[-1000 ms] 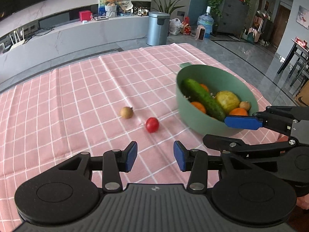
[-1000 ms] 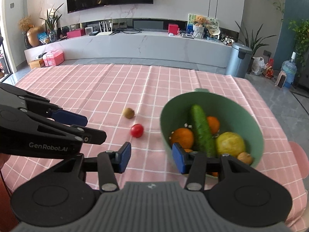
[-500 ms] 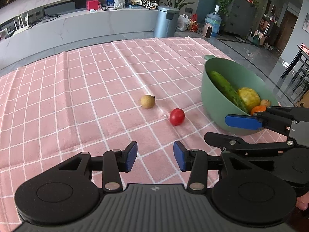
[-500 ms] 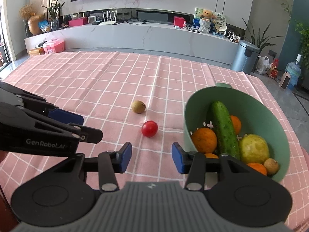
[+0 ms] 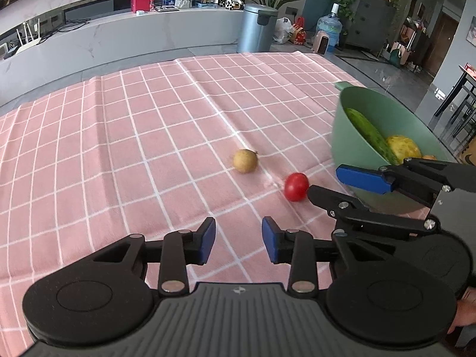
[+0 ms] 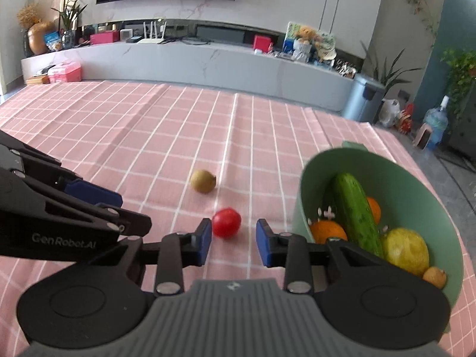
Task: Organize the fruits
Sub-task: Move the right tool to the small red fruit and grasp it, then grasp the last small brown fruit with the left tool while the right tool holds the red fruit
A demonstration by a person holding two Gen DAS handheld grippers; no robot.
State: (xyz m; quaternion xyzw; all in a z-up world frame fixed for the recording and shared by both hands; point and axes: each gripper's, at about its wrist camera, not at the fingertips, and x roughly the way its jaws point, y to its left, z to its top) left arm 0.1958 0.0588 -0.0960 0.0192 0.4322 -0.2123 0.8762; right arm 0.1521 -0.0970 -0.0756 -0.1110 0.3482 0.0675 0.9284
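We're hovering low over the pink checked tablecloth (image 6: 166, 136) with both grippers. The right gripper (image 6: 233, 239) is closing its jaws with nothing pinched between them, the red tomato (image 6: 226, 222) sitting just past its fingertips. The left gripper (image 5: 238, 240) is closing too, only bare cloth in its gap. A bit further out we're seeing the small brownish-yellow fruit (image 6: 203, 181), and off to the right the green bowl (image 6: 395, 163) is holding a cucumber (image 6: 354, 211), oranges and a yellow fruit.
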